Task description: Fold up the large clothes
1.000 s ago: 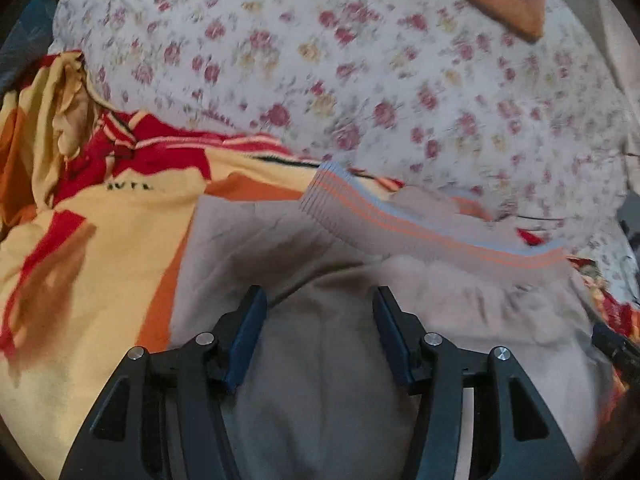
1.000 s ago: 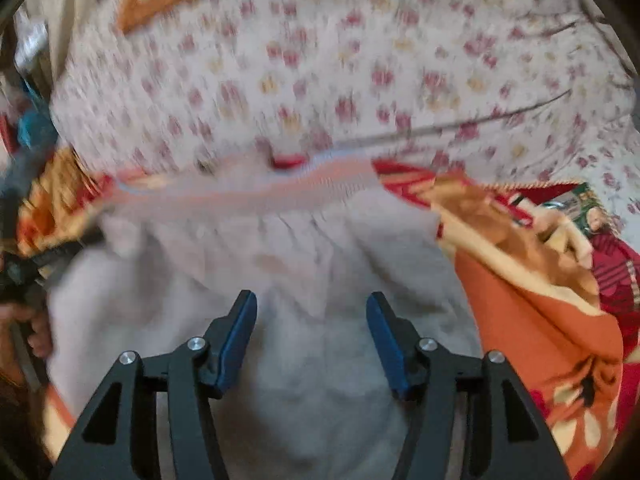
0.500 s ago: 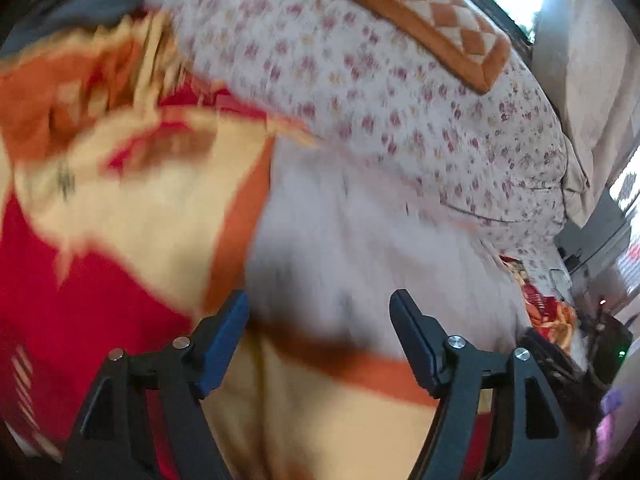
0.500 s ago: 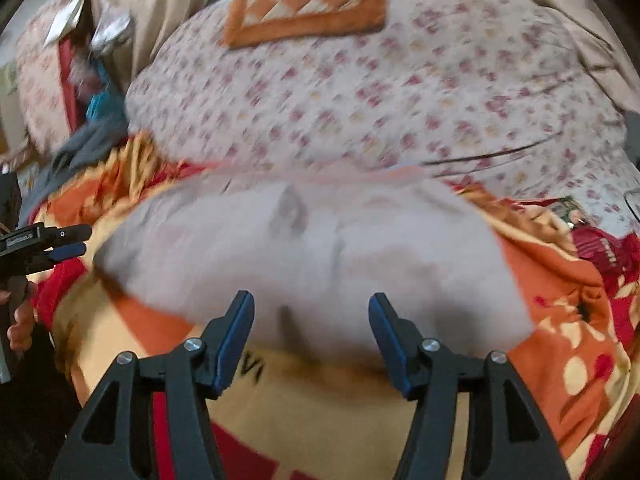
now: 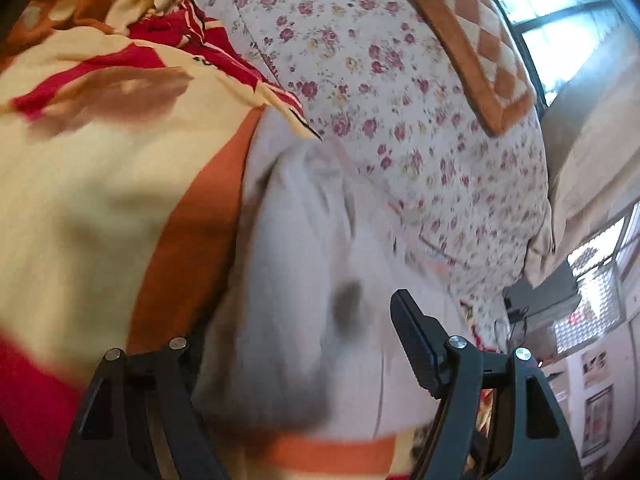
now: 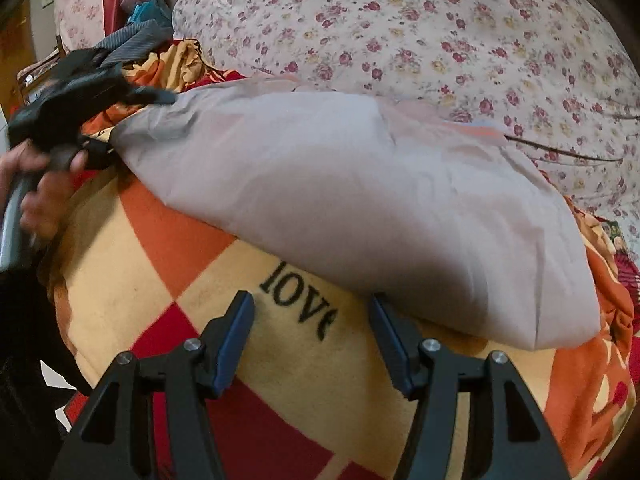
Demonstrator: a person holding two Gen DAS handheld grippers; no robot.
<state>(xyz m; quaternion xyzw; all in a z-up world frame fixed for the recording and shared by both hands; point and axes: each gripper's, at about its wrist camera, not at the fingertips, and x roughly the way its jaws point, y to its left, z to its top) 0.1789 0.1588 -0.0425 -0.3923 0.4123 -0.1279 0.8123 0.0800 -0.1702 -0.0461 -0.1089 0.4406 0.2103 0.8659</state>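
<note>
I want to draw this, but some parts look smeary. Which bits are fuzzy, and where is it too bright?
Left wrist view: the grey garment and yellow-orange blanket are smeared near the camera; the window is glaring white. Right wrist view: sharper, the word "love" reads clearly, but the left gripper and the hand holding it are blurred; edges bend like a fishbowl.

You have two grippers: the right gripper (image 6: 310, 334) at the bottom of its frame and the left gripper (image 6: 96, 92) at upper left. One grey garment (image 6: 360, 200) lies mid-frame, on one orange-and-cream blanket (image 6: 160, 280). One floral bedcover (image 6: 440, 40) fills the top, with one checked cushion (image 5: 476, 44) at upper right.
</note>
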